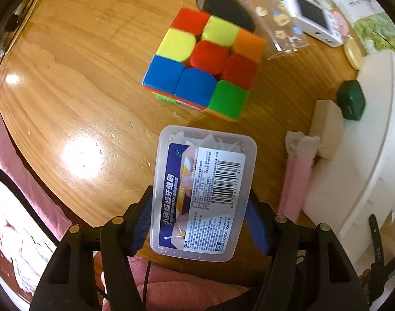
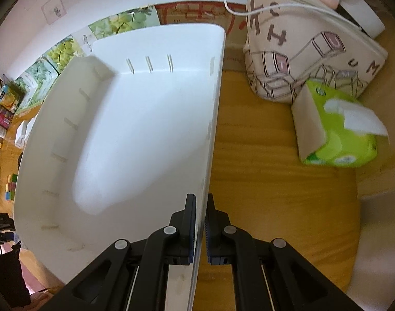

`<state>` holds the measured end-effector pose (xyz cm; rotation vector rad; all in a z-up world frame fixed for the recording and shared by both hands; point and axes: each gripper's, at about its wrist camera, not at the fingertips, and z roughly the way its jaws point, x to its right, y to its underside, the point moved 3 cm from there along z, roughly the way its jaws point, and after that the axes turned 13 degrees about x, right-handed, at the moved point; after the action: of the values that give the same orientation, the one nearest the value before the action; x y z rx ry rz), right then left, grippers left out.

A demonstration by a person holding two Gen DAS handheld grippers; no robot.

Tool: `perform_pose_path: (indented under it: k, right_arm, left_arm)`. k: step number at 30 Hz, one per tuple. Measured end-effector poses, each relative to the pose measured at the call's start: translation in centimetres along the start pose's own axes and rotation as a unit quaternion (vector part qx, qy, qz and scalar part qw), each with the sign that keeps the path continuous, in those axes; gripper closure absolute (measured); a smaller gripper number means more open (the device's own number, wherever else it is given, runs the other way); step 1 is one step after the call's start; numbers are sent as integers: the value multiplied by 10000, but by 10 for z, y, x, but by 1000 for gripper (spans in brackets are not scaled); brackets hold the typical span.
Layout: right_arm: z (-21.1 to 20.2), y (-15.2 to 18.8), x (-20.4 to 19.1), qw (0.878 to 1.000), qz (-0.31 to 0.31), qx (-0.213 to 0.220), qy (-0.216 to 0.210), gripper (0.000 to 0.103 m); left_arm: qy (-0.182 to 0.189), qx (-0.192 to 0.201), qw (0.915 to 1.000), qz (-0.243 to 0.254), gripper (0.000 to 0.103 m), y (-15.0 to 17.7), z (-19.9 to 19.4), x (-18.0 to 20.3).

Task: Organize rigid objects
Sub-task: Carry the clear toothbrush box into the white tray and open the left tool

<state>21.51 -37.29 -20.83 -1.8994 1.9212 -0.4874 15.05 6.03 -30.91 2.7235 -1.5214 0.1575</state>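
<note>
in the left wrist view, a pink cloth (image 1: 29, 171) is seen along the left edge, below the rim of the glossy wooden counter (image 1: 80, 77). the left tool (image 1: 200, 223) is clamped on a clear rectangular plastic box with a blue label and a barcode (image 1: 202, 191); the blue ribbed pads (image 1: 141, 229) are pressed against its two long sides, and the box is held above the counter, near its front edge. beyond the box, a multicoloured puzzle cube with red, yellow, blue, green and orange squares (image 1: 205, 62) is seen resting on the counter, apart from the box. behind the cube lies a black oblong case (image 1: 228, 7), and just beside that a clear plastic sleeve with small printed figures (image 1: 277, 26) and a white handheld device with a dark screen (image 1: 314, 18). to the right, a pink and white stick-shaped item (image 1: 298, 171) is seen leaning at the edge of a white plastic tray (image 1: 373, 140), on which a small dark green box (image 1: 351, 99) rests.

in the right wrist view, the white plastic tray (image 2: 135, 119) fills the left half; slots are cut into its walls. the right tool (image 2: 200, 215) is closed together on the tray's thin right wall, one finger inside and one outside. to the right of the wall the wooden counter (image 2: 262, 181) is bare. further right, a cream fabric pouch printed with letters and cubes (image 2: 308, 51) is seen standing behind a green tissue pack with a white sheet sticking out (image 2: 337, 129), the two touching. a white cable (image 2: 275, 6) is draped over the pouch.
</note>
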Motion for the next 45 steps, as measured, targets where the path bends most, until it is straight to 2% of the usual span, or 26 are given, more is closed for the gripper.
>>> perform_pose_path:
  k: [4, 5, 12, 14, 18, 22, 28, 36, 41, 45]
  right_arm:
    - [-8, 13, 0, 9998, 149, -110, -21, 97]
    - [-9, 16, 0, 9997, 176, -147, 1, 97]
    - [-18, 35, -5, 9996, 195, -215, 44, 97]
    - [-21, 41, -7, 9998, 52, -164, 81, 98]
    - [-27, 47, -10, 9998, -172, -74, 90, 98]
    - [-31, 53, -15, 9981, -615, -39, 93, 97]
    - [-40, 65, -18, 9933, -1159, 38, 22, 97]
    - [-49, 69, -18, 9915, -1297, -81, -19, 96]
    - [-48, 71, -19, 9938, -1098, -66, 129, 96]
    - [-47, 71, -18, 9955, -918, -55, 236, 97]
  left_arm:
    - [40, 227, 9994, 257, 35, 10, -13, 4]
    - [38, 278, 9991, 311, 35, 12, -20, 23]
    - [96, 682, 9948, 755, 35, 40, -49, 53]
    - [127, 771, 9937, 805, 35, 38, -73, 59]
    - [214, 971, 9901, 988, 35, 44, -94, 66]
    - [334, 1204, 9844, 1242, 35, 25, -137, 83]
    - [563, 1599, 9683, 1837, 35, 16, -181, 109]
    - [1080, 1713, 9454, 2555, 35, 20, -194, 164]
    - [1623, 1943, 9184, 3039, 35, 34, -201, 202]
    - [2009, 1848, 9016, 3355, 35, 47, -193, 226]
